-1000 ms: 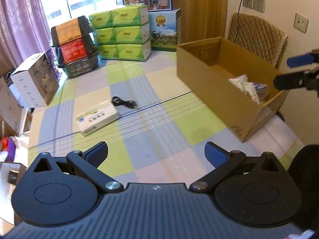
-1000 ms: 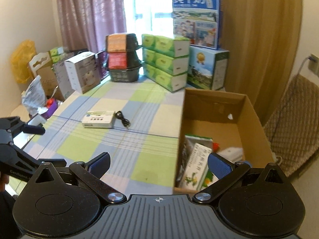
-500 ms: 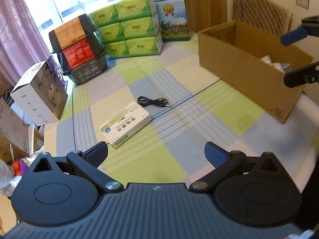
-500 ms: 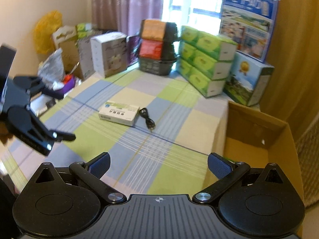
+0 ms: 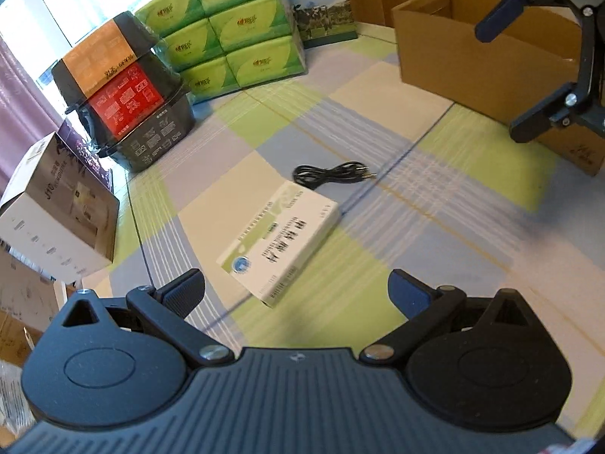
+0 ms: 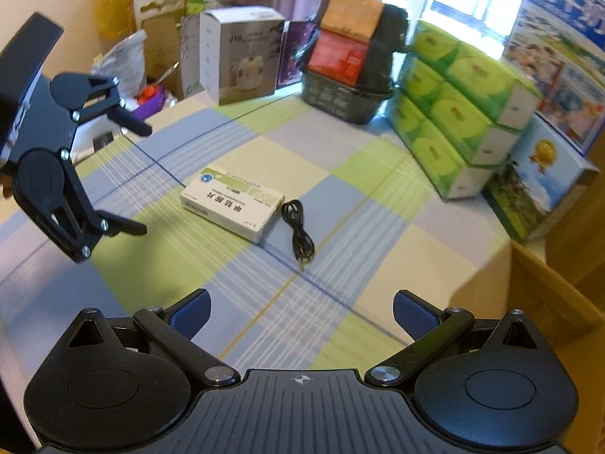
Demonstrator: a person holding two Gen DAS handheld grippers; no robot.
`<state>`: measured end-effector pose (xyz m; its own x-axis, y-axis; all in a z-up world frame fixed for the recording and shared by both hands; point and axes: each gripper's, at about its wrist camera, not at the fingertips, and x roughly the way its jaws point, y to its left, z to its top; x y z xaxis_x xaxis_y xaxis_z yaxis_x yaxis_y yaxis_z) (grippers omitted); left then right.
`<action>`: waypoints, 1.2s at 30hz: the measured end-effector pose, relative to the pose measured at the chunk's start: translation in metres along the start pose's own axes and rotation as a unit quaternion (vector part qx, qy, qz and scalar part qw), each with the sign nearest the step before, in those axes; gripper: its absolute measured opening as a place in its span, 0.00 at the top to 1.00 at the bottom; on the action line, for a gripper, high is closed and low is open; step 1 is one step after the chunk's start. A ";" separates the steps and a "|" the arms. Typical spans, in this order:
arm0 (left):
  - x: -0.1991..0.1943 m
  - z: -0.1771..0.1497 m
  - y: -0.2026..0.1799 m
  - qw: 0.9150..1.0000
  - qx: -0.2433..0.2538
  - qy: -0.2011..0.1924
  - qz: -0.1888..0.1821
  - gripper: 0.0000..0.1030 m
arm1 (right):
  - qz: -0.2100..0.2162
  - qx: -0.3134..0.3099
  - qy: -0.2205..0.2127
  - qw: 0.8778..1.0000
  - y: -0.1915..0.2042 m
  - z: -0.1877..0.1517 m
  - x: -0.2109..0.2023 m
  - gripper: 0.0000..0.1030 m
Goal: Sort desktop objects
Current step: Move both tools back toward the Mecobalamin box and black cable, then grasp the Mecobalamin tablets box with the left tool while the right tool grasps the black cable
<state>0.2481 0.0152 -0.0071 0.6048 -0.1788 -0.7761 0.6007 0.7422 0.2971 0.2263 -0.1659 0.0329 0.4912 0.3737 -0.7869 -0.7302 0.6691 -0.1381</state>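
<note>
We hold both grippers above the bench (image 5: 472, 204), which is covered in a green, blue and cream checked cloth.

Left gripper (image 5: 297, 291): jaws spread wide, nothing between them. It hangs over the near edge of the bench and faces the white medicine box (image 5: 280, 242), which lies flat on the cloth just ahead of the fingertips, not touching either one.

Right gripper (image 6: 300, 312): jaws likewise wide apart and empty. In the left wrist view it shows at the upper right, in front of the cardboard box (image 5: 484, 60), clear of the cloth.

Black cable (image 5: 331, 174): coiled loosely on the cloth just beside the far short end of the medicine box. In the right wrist view the cable (image 6: 298, 227) lies to the right of the medicine box (image 6: 232, 204); we cannot tell whether the two touch.

The cardboard box stands open-topped at the right side of the bench, well apart from the medicine box and cable. Its contents are not visible from these views.

Far edge of the bench: stacked green tissue packs (image 5: 227, 26), beside them a dark basket (image 5: 151, 140) carrying orange and red packages, and a white carton (image 5: 56, 212) at the left. In the right wrist view the left gripper (image 6: 140, 178) hangs to the left of the medicine box, above the cloth.
</note>
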 end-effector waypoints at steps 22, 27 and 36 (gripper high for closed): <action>0.103 0.018 0.047 0.997 0.039 0.004 -0.071 0.02 | 0.046 -0.040 0.060 0.996 -0.017 0.031 0.136 0.40; 0.114 0.017 0.049 0.996 0.029 0.009 -0.087 0.06 | 0.045 -0.045 0.061 0.996 -0.018 0.036 0.151 0.41; 0.116 0.005 0.051 0.996 -0.036 0.017 -0.074 0.19 | 0.045 -0.002 0.057 0.997 -0.032 0.043 0.173 0.54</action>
<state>0.3518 0.0289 -0.0789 0.4933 -0.2687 -0.8273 0.6424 0.7538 0.1382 0.3551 -0.0954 -0.0731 0.3655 0.3563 -0.8599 -0.7716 0.6327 -0.0658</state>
